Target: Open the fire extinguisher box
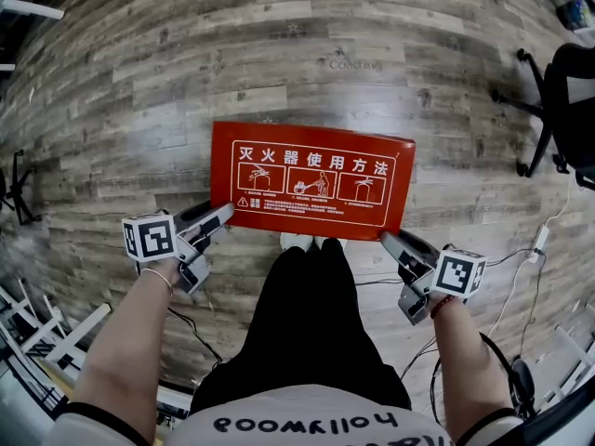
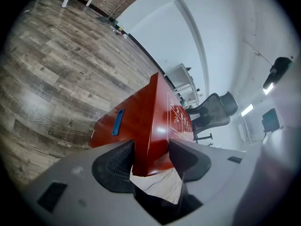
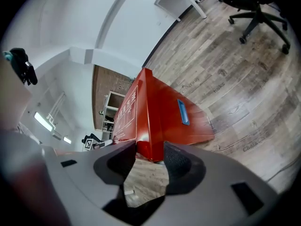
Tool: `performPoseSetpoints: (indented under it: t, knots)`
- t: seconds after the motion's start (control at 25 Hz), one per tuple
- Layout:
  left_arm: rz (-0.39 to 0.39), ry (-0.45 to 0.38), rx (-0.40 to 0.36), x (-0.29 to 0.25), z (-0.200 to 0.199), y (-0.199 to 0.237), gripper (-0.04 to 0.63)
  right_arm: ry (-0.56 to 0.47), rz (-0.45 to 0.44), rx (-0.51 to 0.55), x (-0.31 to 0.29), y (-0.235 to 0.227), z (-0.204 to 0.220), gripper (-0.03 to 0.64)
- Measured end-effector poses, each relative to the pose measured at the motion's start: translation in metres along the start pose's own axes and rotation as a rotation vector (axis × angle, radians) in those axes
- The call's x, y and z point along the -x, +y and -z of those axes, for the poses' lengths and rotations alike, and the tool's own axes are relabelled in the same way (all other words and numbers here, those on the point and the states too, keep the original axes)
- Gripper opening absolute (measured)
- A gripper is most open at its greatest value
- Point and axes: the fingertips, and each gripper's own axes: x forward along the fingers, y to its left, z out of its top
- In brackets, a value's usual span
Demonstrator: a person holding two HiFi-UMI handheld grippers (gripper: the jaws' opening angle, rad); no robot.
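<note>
The red fire extinguisher box (image 1: 311, 179) lies flat on the wood floor with its white-printed instruction face up. My left gripper (image 1: 221, 219) is at its near left corner. In the left gripper view that gripper (image 2: 151, 149) straddles the corner of the box (image 2: 155, 117), one pad on the side with the blue handle recess (image 2: 117, 122), the other on the printed face. My right gripper (image 1: 390, 242) is at the near right corner. In the right gripper view its tips (image 3: 149, 149) close round the box's corner (image 3: 160, 117) beside another blue recess (image 3: 183, 112).
The person's legs and white shoes (image 1: 311, 242) stand right at the box's near edge. A black office chair (image 1: 567, 110) is at the right, cables (image 1: 521, 277) trail on the floor near the right gripper, and white frames (image 1: 37, 333) lie at the lower left.
</note>
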Motion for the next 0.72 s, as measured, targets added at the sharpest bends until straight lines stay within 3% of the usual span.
performPoseSetpoints:
  t: [0.2,0.72]
  knots:
    - [-0.026,0.006,0.007,0.005,0.001,0.005,0.210,0.009,-0.022,-0.005,0.000,0.004,-0.001,0.186]
    - [0.010,-0.009,0.018,0.012,-0.002,-0.010,0.210,-0.048,-0.042,-0.061,0.008,0.025,-0.004,0.183]
